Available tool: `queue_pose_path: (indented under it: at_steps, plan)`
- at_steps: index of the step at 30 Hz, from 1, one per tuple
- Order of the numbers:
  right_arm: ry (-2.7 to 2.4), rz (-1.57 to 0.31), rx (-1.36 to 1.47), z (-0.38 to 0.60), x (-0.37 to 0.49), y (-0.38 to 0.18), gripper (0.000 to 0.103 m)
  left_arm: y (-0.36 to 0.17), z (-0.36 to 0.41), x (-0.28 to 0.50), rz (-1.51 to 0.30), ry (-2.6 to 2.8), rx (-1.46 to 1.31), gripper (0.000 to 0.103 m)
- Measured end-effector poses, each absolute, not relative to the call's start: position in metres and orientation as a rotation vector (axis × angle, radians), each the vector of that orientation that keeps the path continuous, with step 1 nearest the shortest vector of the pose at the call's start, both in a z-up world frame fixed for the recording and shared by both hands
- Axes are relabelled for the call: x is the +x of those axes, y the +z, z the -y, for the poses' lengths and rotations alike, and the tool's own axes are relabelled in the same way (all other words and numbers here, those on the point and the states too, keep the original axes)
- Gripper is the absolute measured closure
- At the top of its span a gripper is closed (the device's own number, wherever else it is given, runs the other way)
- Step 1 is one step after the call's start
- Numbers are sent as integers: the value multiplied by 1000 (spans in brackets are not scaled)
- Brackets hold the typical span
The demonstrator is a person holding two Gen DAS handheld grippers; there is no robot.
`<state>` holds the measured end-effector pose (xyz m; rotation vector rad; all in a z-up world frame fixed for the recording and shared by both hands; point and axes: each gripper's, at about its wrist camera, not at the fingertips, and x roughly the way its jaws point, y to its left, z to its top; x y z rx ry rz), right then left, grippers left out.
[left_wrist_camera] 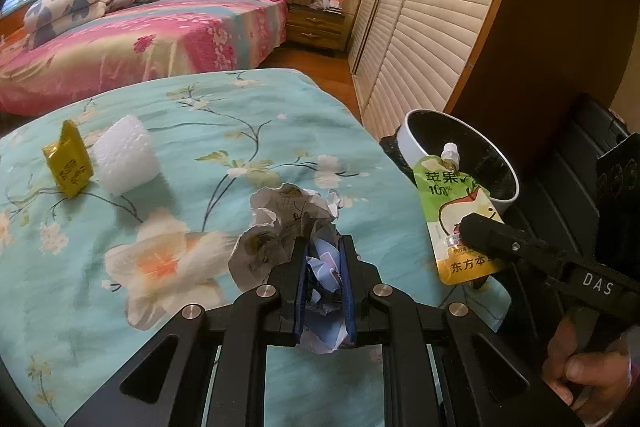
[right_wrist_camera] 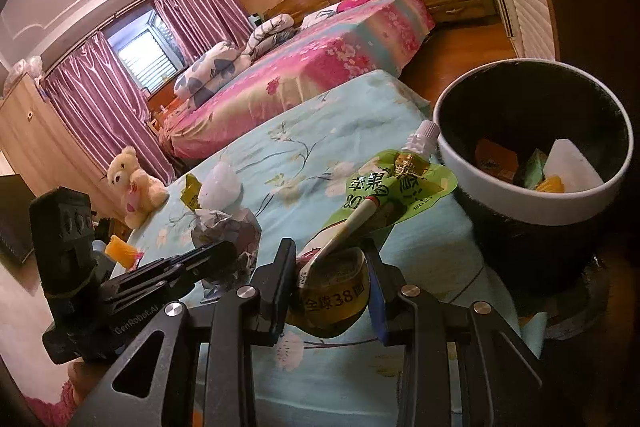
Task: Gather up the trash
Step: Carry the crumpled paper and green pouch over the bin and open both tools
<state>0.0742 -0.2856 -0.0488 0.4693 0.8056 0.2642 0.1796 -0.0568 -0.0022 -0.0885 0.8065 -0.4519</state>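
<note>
My left gripper is shut on a crumpled ball of printed paper, held above the floral teal cloth. My right gripper is shut on the lower end of a green and yellow spouted juice pouch, which points toward the white-rimmed bin. In the left wrist view the same pouch hangs in front of the bin, gripped by the right gripper. In the right wrist view the paper ball sits at the left gripper's tip. The bin holds several scraps.
A yellow packet and a white foam roll lie on the cloth at far left. A teddy bear and an orange item sit at the cloth's left edge. A pink bed and a slatted wardrobe stand beyond.
</note>
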Motion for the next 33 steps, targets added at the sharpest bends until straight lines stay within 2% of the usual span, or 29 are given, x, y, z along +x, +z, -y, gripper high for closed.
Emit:
queue_pose_path:
  at_steps: [33]
  plan:
    - [88,-746,528,367,73,-35,70,6,133,208,-808,-559,-32,90]
